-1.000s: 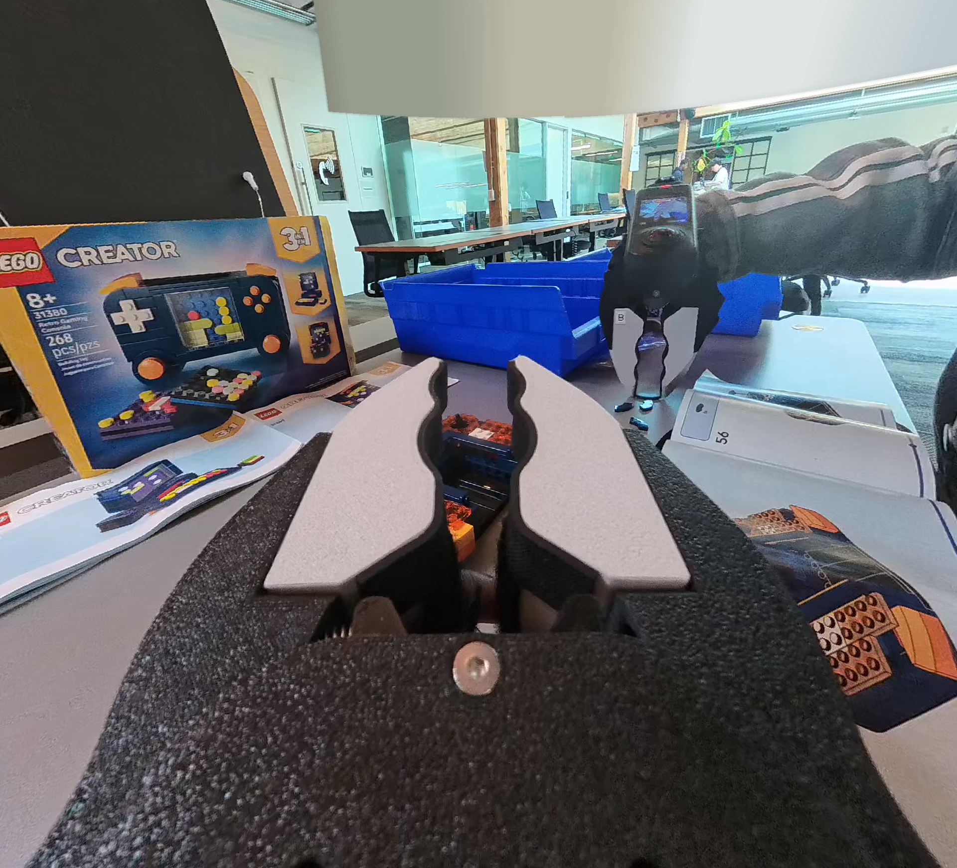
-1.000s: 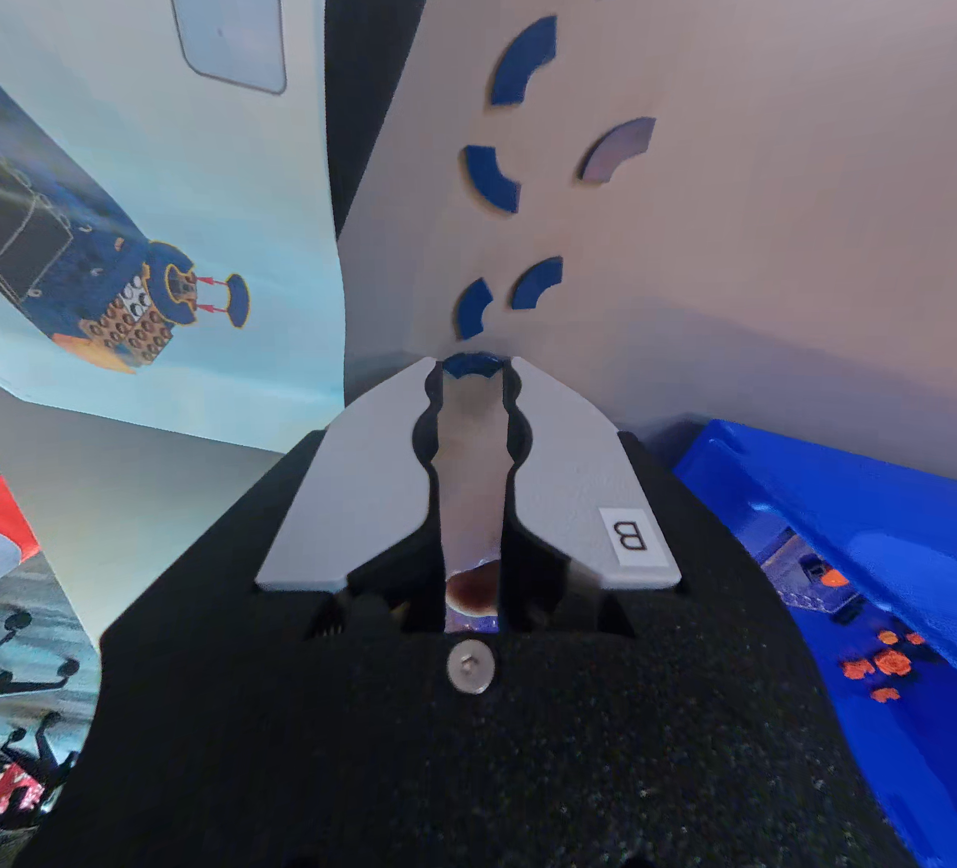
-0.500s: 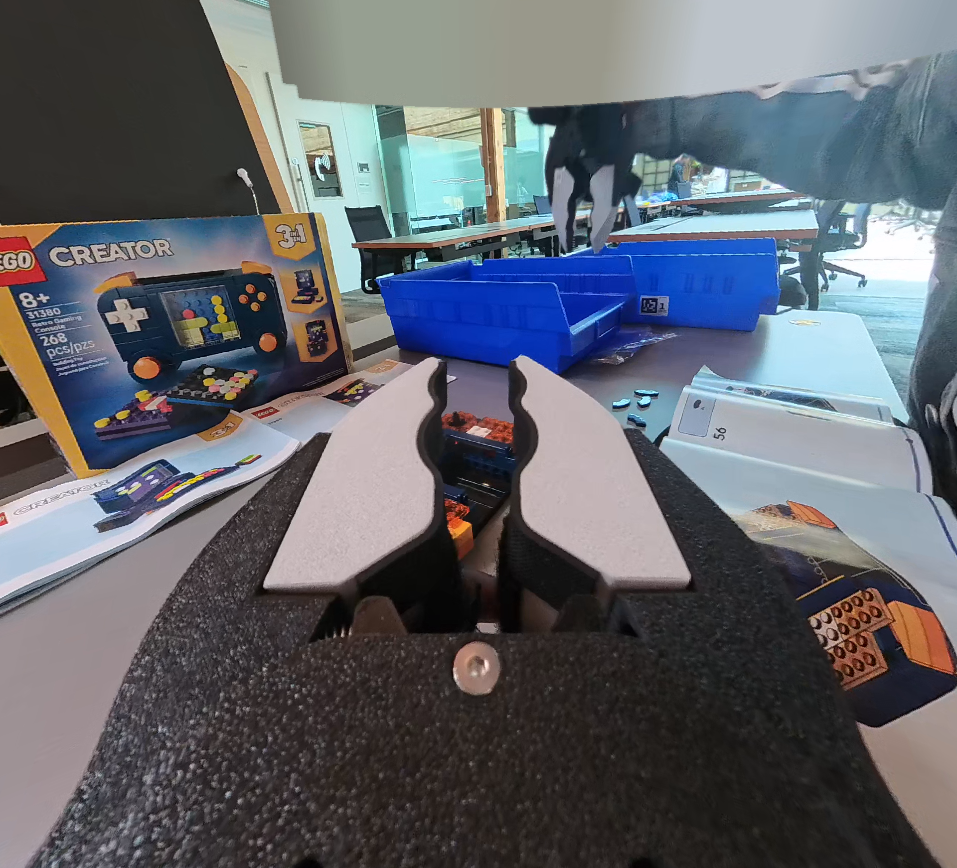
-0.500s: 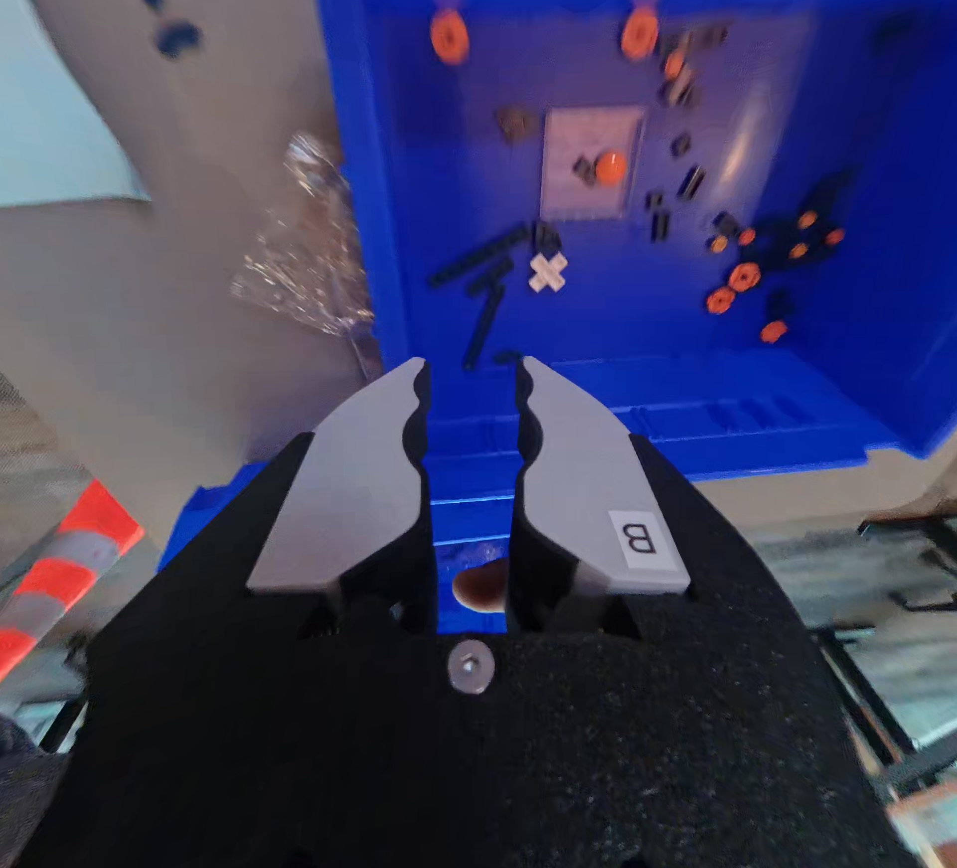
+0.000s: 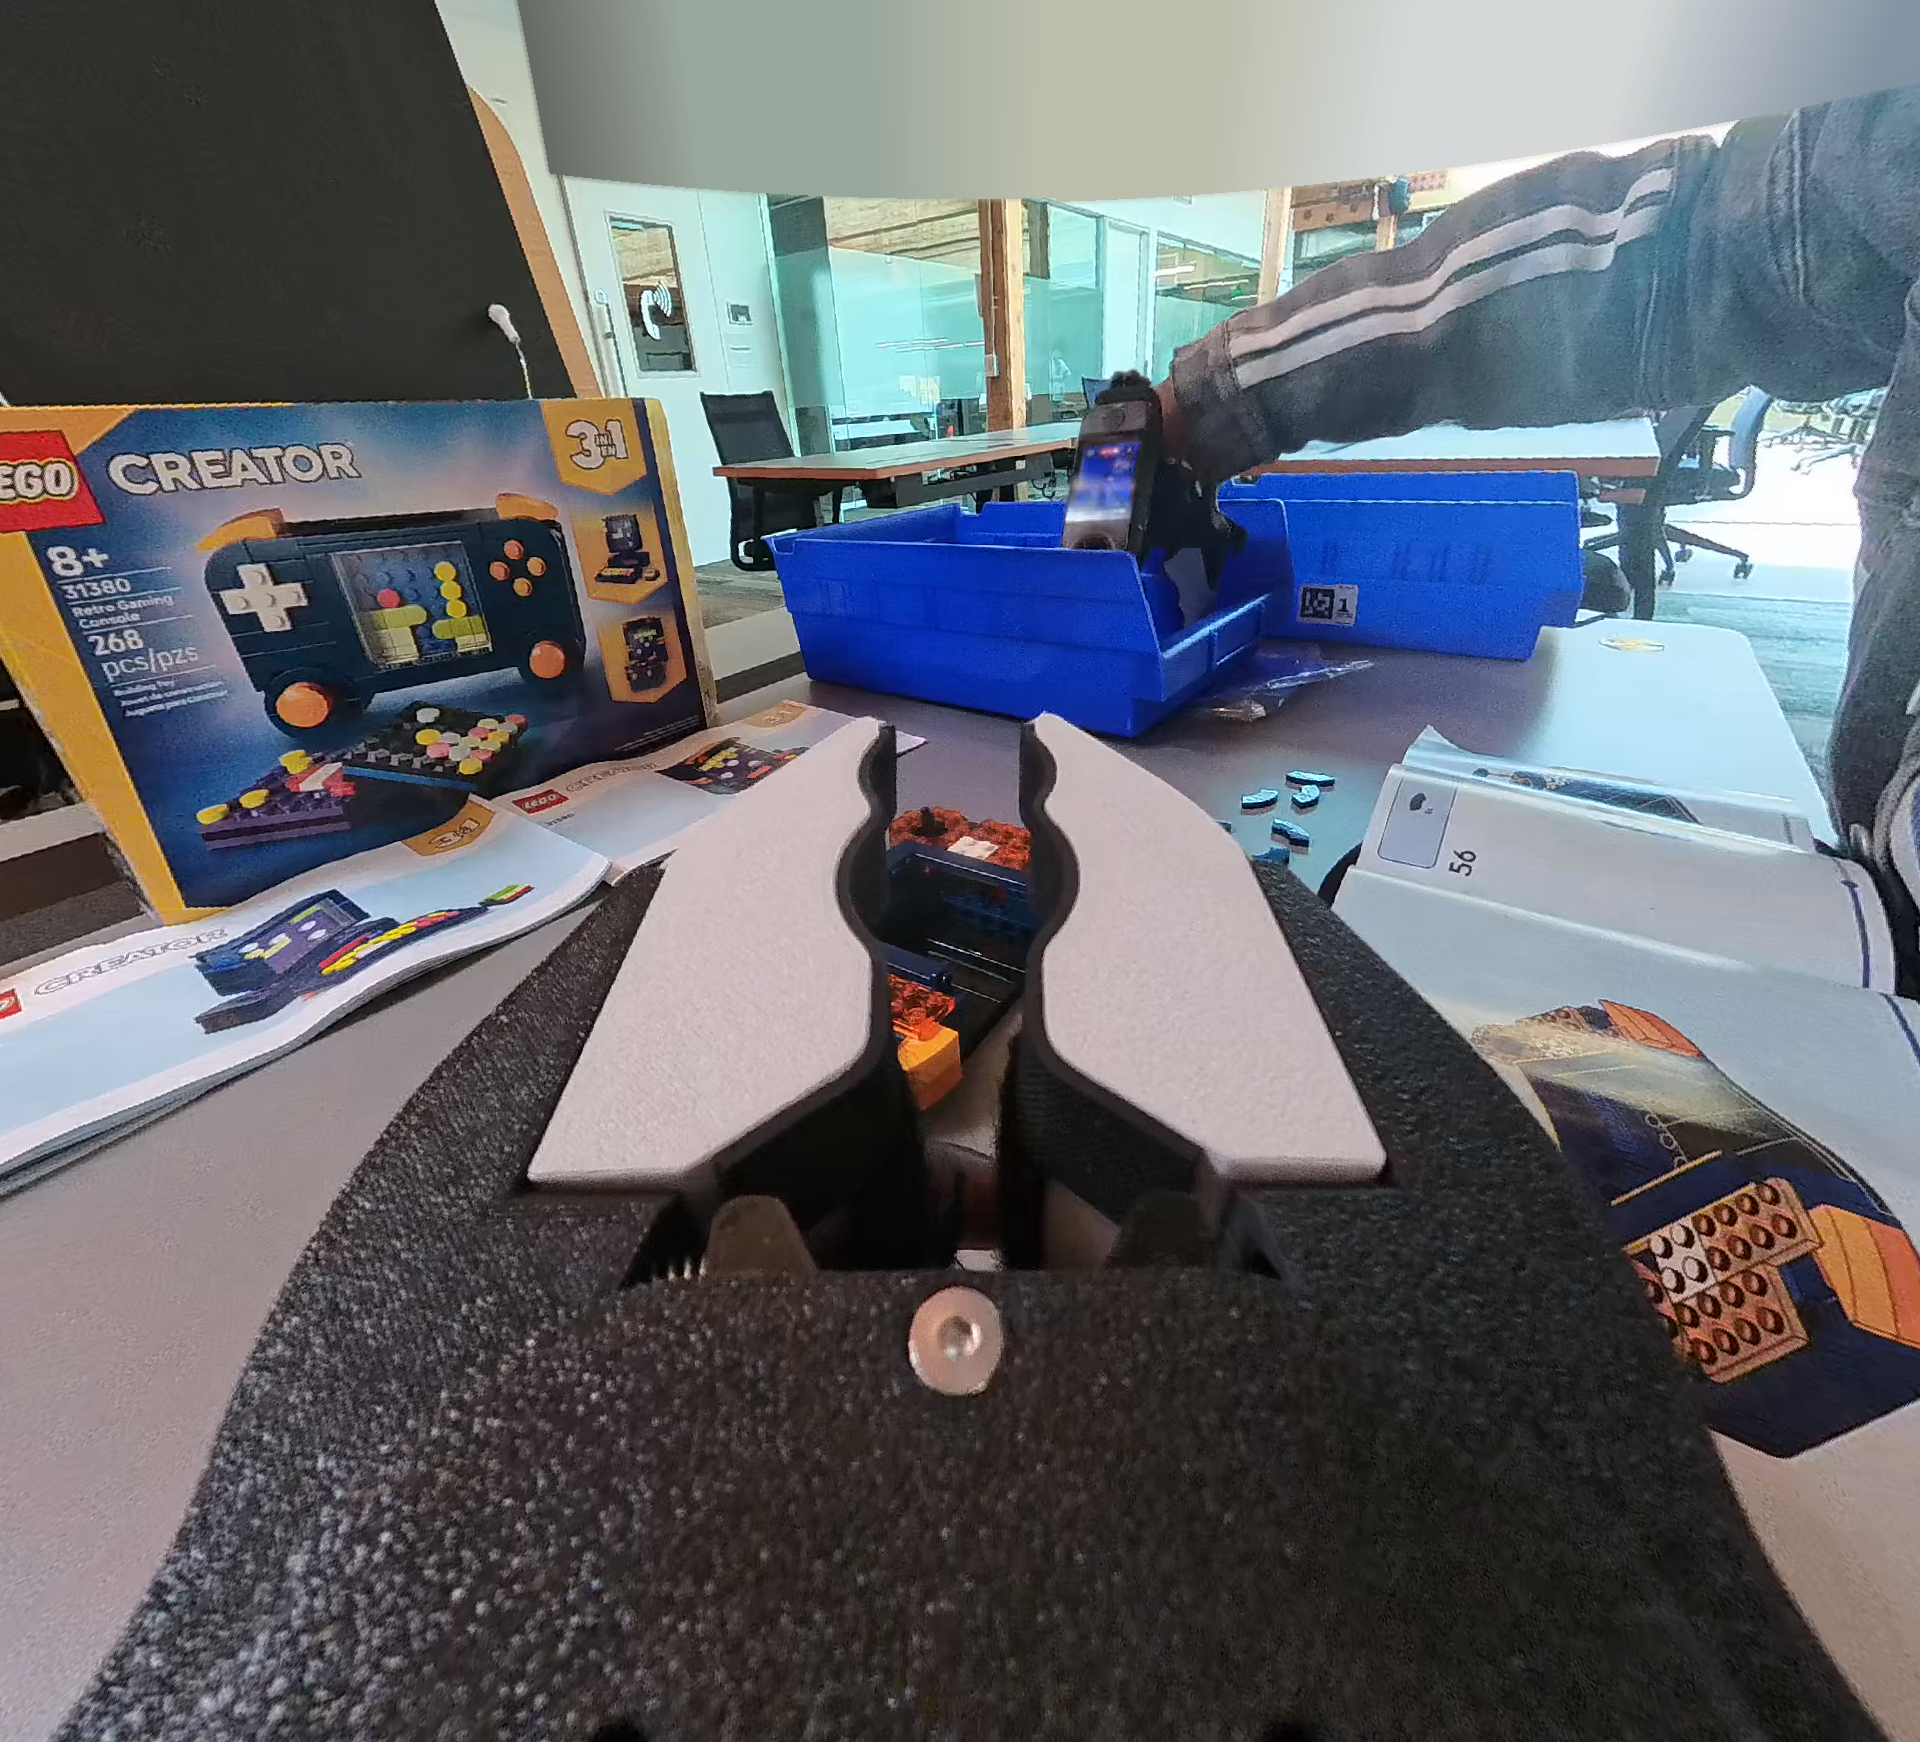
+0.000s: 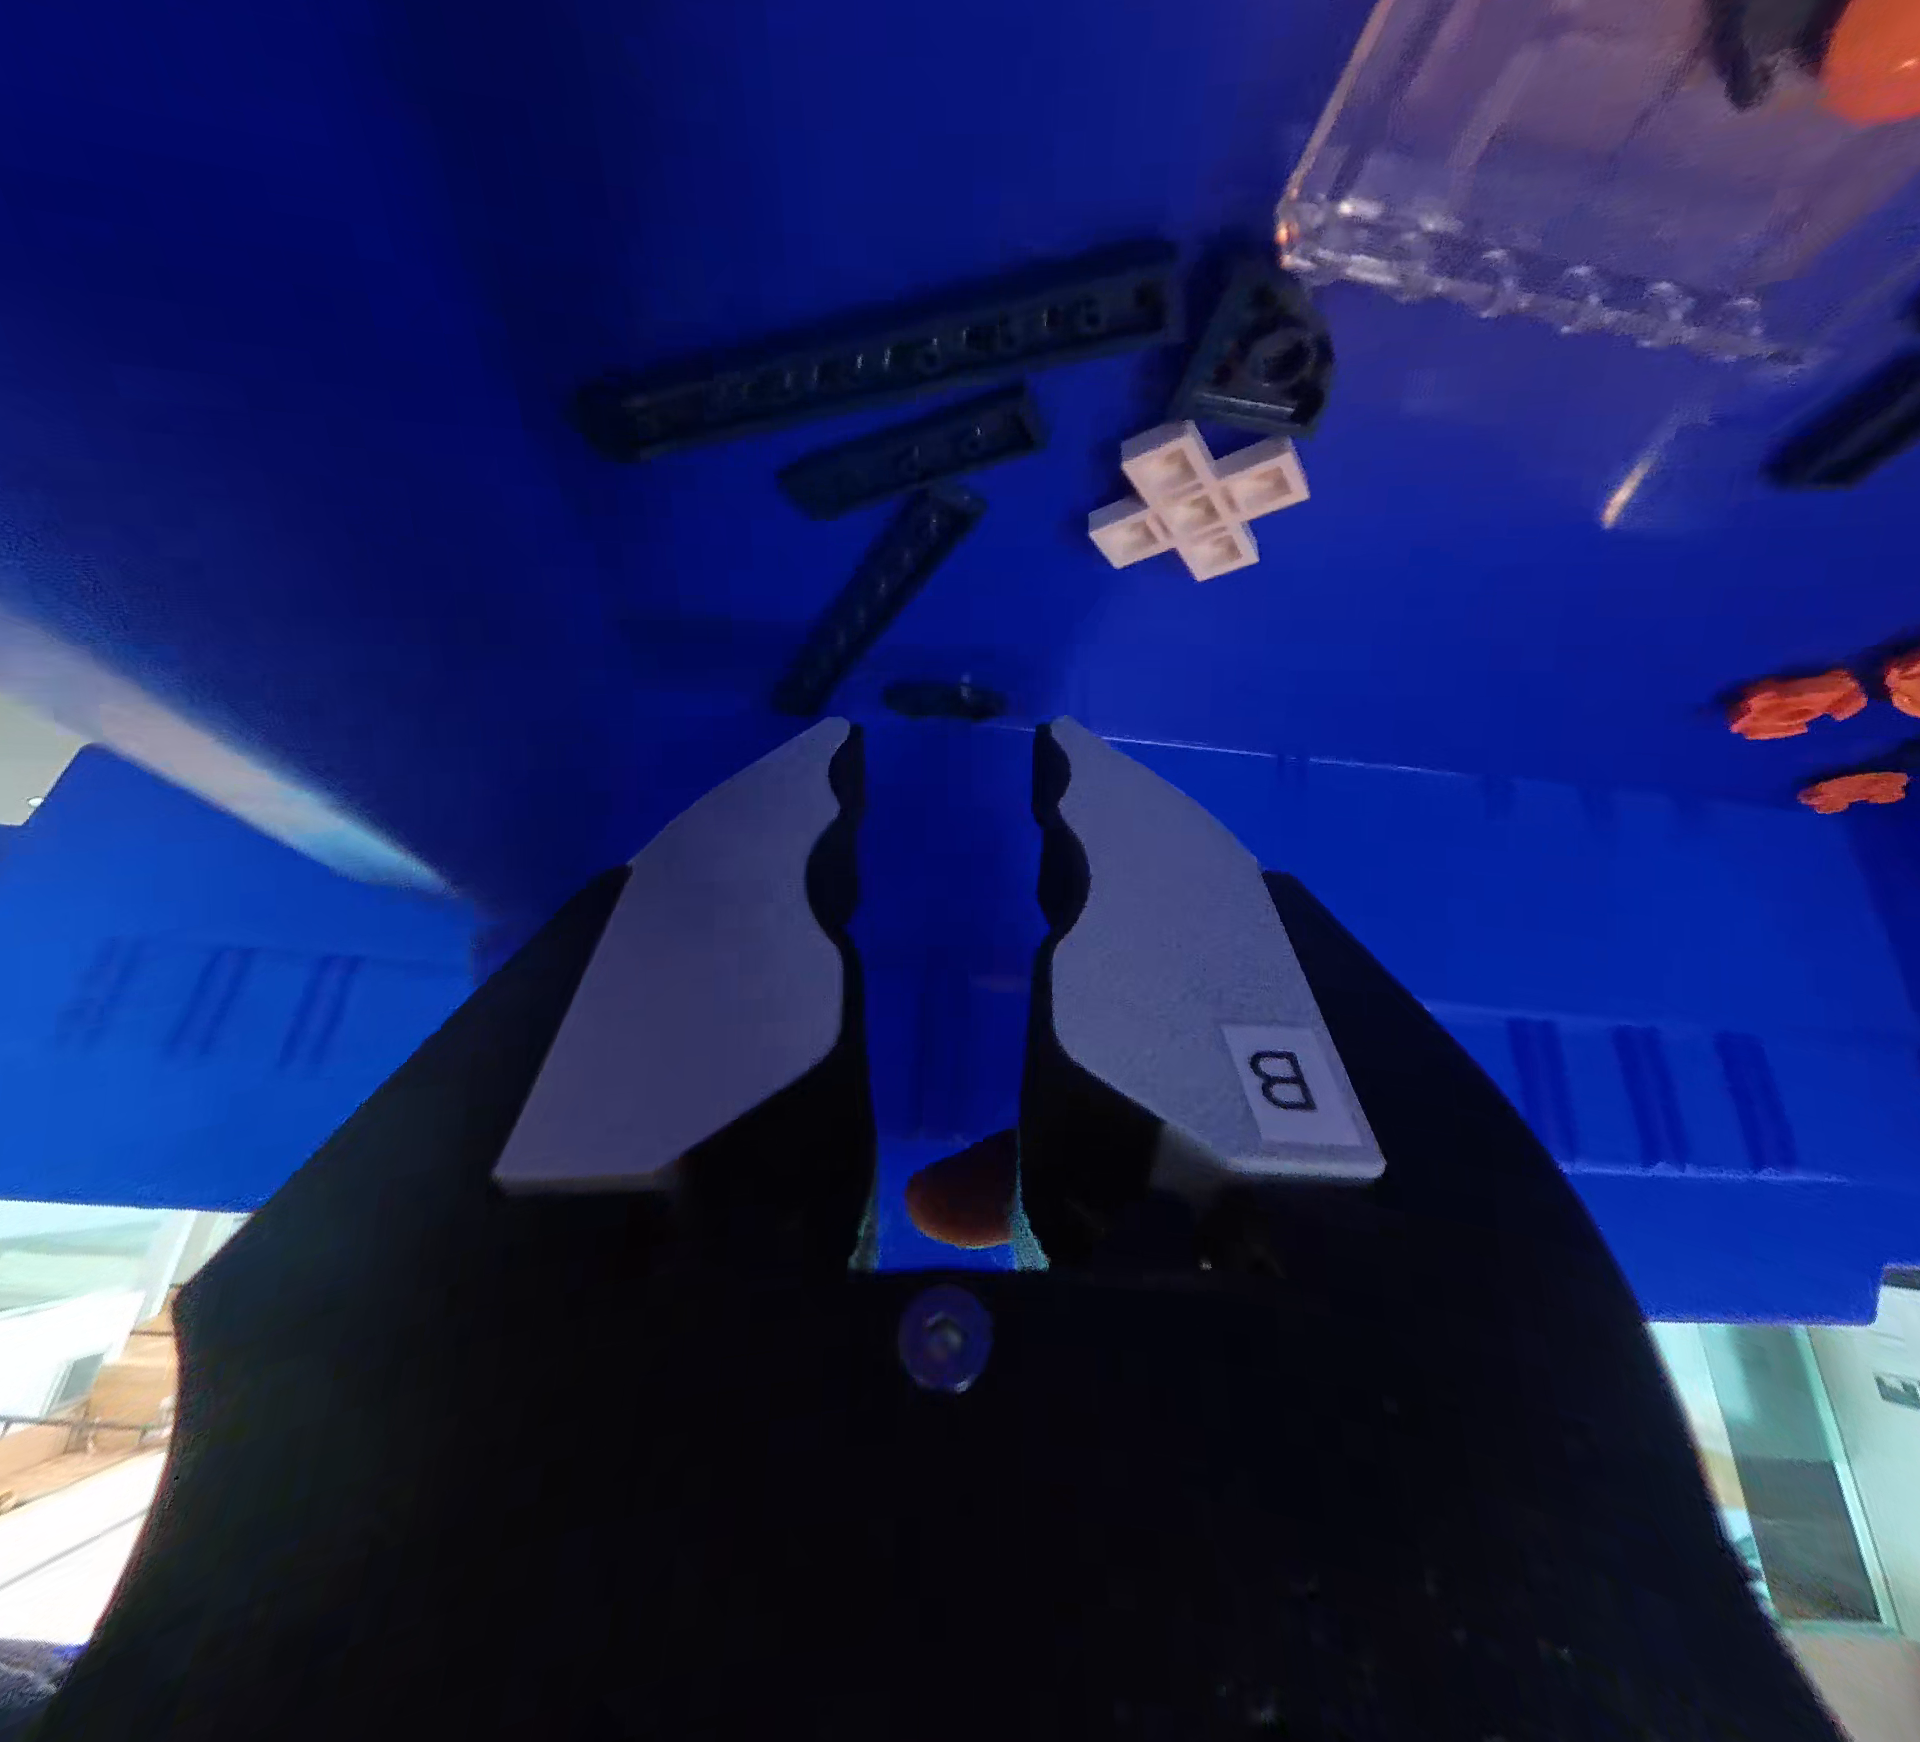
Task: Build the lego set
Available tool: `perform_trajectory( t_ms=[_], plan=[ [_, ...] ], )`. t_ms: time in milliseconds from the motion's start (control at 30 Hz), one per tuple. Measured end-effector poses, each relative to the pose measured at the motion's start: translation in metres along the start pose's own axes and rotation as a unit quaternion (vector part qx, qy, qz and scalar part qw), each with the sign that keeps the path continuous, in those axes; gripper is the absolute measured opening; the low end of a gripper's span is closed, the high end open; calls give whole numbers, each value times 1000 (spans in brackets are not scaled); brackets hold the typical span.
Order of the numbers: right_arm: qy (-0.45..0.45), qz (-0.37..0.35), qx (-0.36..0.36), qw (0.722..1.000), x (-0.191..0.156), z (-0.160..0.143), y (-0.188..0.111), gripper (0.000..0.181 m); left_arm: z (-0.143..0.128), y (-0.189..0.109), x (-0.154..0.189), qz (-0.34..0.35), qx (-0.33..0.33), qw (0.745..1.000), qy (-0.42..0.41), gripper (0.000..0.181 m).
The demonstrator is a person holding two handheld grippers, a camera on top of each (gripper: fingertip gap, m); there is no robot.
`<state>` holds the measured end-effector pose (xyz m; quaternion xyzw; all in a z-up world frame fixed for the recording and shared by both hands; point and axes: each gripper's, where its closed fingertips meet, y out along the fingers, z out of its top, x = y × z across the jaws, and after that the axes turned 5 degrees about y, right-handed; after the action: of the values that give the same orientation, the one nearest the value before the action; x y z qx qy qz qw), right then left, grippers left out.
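Reaching down into the nearer blue bin (image 5: 997, 622), the right gripper (image 6: 943, 736) hangs with its jaws apart and nothing between them — just short of a small dark round piece (image 6: 940, 698), with dark plates (image 6: 883, 367) and a white cross piece (image 6: 1200, 503) beyond. The left gripper (image 5: 956, 736) sits low on the grey table (image 5: 1621, 705), jaws clamped on the partly built navy-and-orange lego model (image 5: 951, 903) — the set's box (image 5: 343, 632) stands off to its left.
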<state>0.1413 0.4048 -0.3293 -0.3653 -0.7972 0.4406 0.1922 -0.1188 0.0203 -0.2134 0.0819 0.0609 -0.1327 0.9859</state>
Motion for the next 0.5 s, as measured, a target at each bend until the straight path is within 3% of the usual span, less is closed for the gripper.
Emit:
perform_trajectory(
  t_ms=[333,367,400,500],
  plan=[
    [33,-11,-8,999,-1,-1,10,18,0,0,0,0,2,1000,-1,22],
    [38,-12,-4,999,-1,-1,10,17,1,0,0,-1,2,1000,-1,22],
    [41,-26,5,999,2,-1,8,1,1,0,0,-2,3,1000,-1,22],
    [49,-18,50,997,-2,5,3,0,1,0,1,-3,3,1000,1,22]
  ],
)
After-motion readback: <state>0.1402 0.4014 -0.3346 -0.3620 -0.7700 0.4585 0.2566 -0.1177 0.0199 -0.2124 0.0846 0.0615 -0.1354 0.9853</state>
